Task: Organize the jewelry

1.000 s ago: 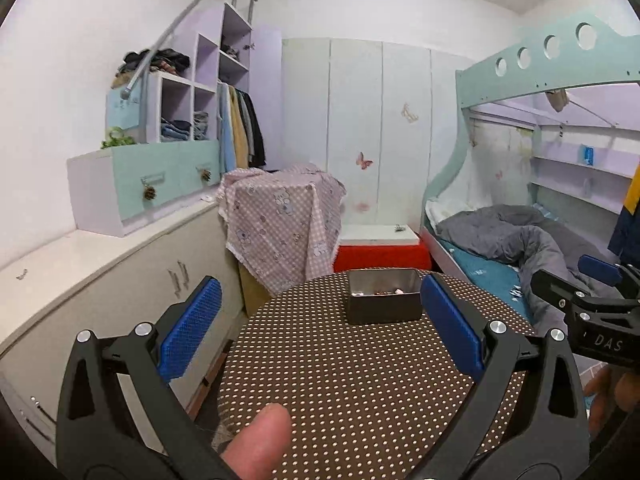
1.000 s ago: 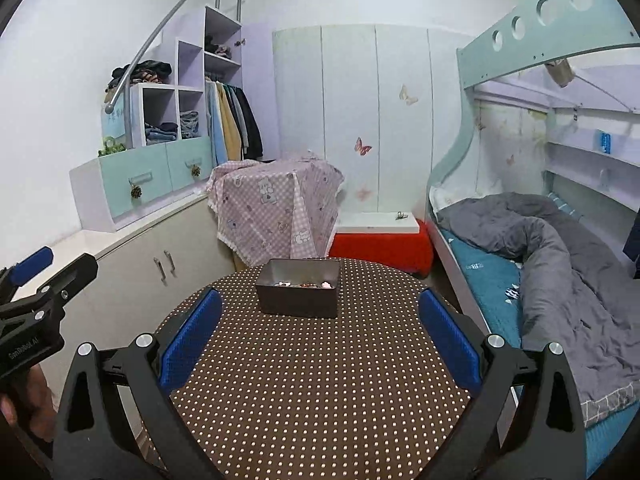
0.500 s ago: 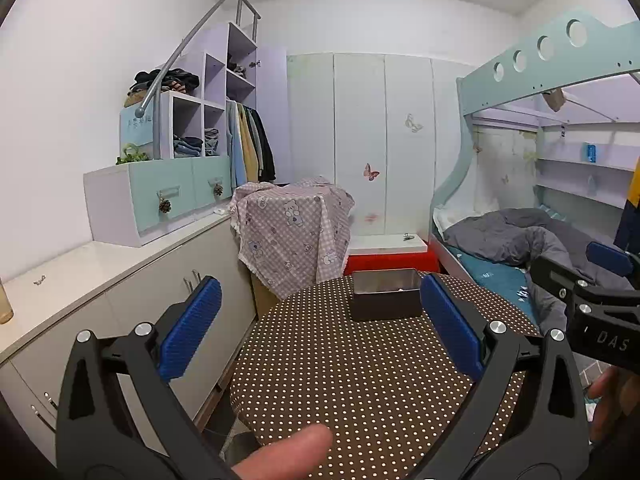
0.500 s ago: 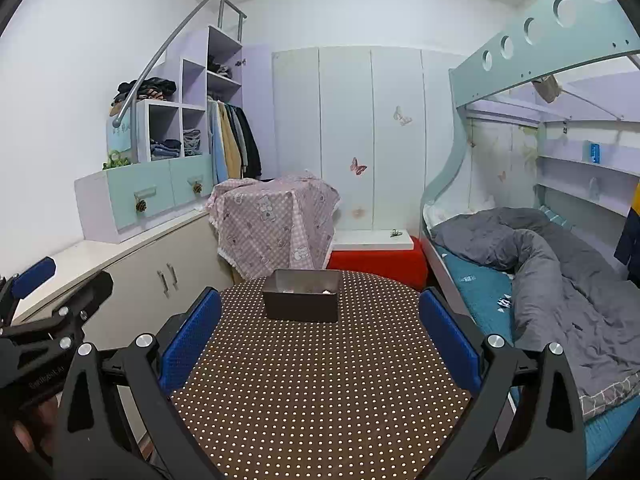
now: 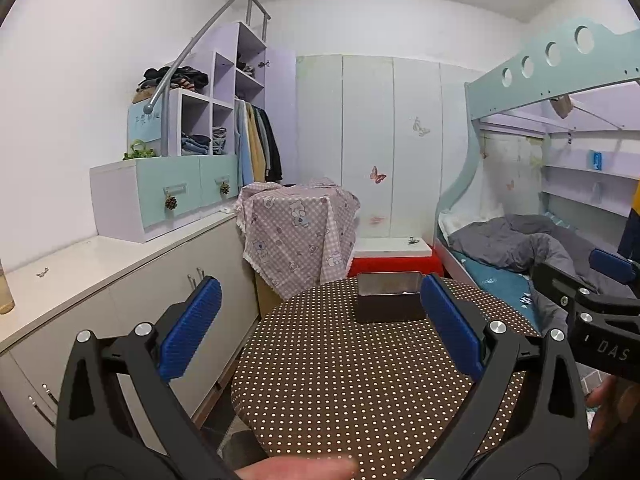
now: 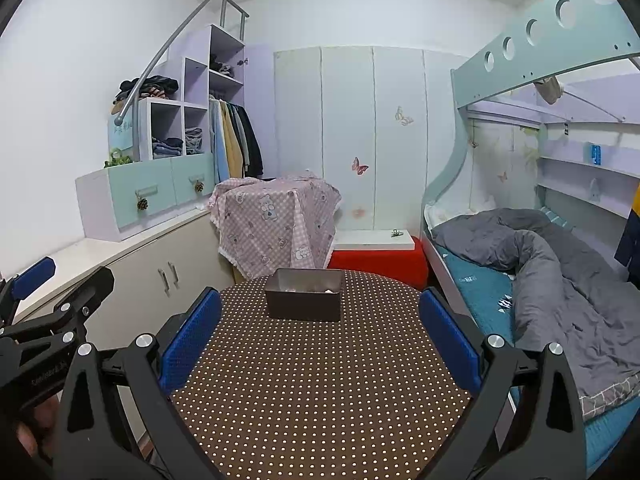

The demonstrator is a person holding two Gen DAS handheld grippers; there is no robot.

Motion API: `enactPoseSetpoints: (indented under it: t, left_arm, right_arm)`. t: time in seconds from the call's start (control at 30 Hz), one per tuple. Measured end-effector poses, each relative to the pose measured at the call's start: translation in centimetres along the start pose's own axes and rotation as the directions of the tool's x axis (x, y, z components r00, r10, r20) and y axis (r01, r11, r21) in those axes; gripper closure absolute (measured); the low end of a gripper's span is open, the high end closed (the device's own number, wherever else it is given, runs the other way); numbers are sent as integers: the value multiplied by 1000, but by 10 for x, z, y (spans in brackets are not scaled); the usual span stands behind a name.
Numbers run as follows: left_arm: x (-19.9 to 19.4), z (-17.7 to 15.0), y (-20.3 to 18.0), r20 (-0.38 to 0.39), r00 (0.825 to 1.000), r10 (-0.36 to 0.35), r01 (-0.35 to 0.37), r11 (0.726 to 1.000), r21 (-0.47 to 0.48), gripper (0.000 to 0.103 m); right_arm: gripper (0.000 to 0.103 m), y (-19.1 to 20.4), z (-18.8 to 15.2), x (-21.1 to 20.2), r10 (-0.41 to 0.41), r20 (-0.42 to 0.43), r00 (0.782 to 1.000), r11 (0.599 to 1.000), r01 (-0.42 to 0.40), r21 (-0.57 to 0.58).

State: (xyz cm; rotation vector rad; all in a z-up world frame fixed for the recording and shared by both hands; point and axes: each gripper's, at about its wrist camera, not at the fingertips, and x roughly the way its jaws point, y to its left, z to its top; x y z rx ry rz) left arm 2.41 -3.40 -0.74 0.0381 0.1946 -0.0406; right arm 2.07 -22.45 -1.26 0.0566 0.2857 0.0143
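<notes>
A dark metal box point(image 6: 303, 295) with small jewelry pieces inside stands at the far side of a round table with a brown polka-dot cloth point(image 6: 320, 392). It also shows in the left wrist view point(image 5: 390, 298). My left gripper point(image 5: 320, 328) is open and empty, held above the near left of the table point(image 5: 352, 392). My right gripper point(image 6: 320, 332) is open and empty above the near side of the table. The box contents are mostly hidden by its wall.
A white cabinet point(image 5: 120, 280) runs along the left. A pink checked cloth covers furniture point(image 6: 276, 220) behind the table. A red box point(image 6: 376, 256) stands beyond. A bunk bed with grey bedding point(image 6: 560, 264) is at the right.
Both grippers have pulled back and tilted up. The box looks farther away and more of the ceiling shows. Both stay open.
</notes>
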Motion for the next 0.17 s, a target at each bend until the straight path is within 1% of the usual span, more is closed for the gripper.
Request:
enactPoseSetpoints:
  t: [0.07,0.17]
  left_arm:
    - [0,0,1,-2,1000,15,-15,1000,-1,6]
    - [0,1,2,-5,1000,16,-16,1000,-5,6]
  right_arm:
    - [8,0,0,-1,0,3,1000,1000,0,-1]
    - [8,0,1,-2,2,3,1000,1000,-2,1]
